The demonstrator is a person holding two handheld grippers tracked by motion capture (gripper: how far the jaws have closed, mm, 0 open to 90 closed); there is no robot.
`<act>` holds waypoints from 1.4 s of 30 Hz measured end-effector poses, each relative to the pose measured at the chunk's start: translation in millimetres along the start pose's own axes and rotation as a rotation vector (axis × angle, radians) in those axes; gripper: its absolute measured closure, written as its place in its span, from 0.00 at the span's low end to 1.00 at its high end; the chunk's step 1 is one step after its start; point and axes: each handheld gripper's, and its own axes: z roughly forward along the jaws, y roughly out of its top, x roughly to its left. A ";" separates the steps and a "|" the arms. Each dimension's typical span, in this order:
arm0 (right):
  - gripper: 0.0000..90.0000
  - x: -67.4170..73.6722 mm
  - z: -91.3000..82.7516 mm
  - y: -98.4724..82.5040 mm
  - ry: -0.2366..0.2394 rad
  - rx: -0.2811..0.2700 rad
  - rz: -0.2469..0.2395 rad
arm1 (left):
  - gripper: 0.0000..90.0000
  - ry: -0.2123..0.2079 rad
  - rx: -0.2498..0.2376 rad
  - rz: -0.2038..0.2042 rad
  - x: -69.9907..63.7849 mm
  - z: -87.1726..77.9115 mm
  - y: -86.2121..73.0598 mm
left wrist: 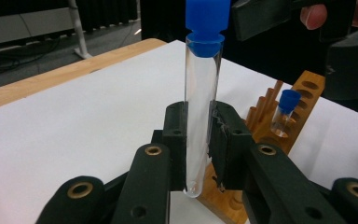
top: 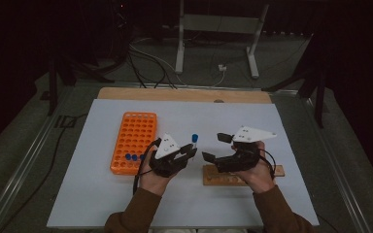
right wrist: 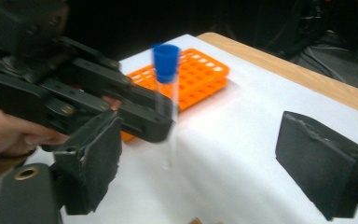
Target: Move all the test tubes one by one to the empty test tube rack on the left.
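- Dark room, cables on the floor; a white table (top: 102,194) carries the work.
- Left gripper (left wrist: 198,140): jaws clamped on the lower part of a clear tube (left wrist: 200,116) with a blue cap (left wrist: 207,23). The tube stands upright above the table, between the two racks.
- Right gripper (right wrist: 214,163): jaws wide apart, nothing between them, just beside the tube and level with it.
- Handling, as judged: the tube looks like thin glass or hard plastic, light, stiff, smooth and likely slippery. Too hard a squeeze risks cracking it; too light a grip lets it slide. The best hold is on the straight wall at or below the middle, pads flat on opposite sides. The cap is a poor hold, as it may pull off.
- Orange rack (top: 133,141): one, many holes, at the left of the table. Three blue caps show in its near row; a fourth may be hidden behind the left gripper.
- Wooden rack (left wrist: 279,121): one, under the right hand. One capped tube (left wrist: 284,114) stands in it.
- Tubes counted with confidence: five, namely one held, one in the wooden rack and three in the orange rack.
- Grippers: two, one in each of the person's hands.
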 end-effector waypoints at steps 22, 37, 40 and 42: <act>0.00 -32.6 -33.5 -19.8 -0.112 -0.031 0.049 | 0.87 0.064 -0.037 -0.051 25.5 -24.8 -0.2; 0.00 -46.9 -51.5 -31.1 -0.154 -0.062 0.093 | 0.87 0.149 -0.055 -0.074 51.3 -51.4 -4.4; 0.00 -48.2 -53.4 -32.5 -0.156 -0.065 0.095 | 0.87 0.165 -0.058 -0.078 56.4 -57.8 -6.4; 0.00 -48.7 -54.1 -33.3 -0.159 -0.067 0.100 | 0.87 0.178 -0.063 -0.082 60.0 -62.0 -7.8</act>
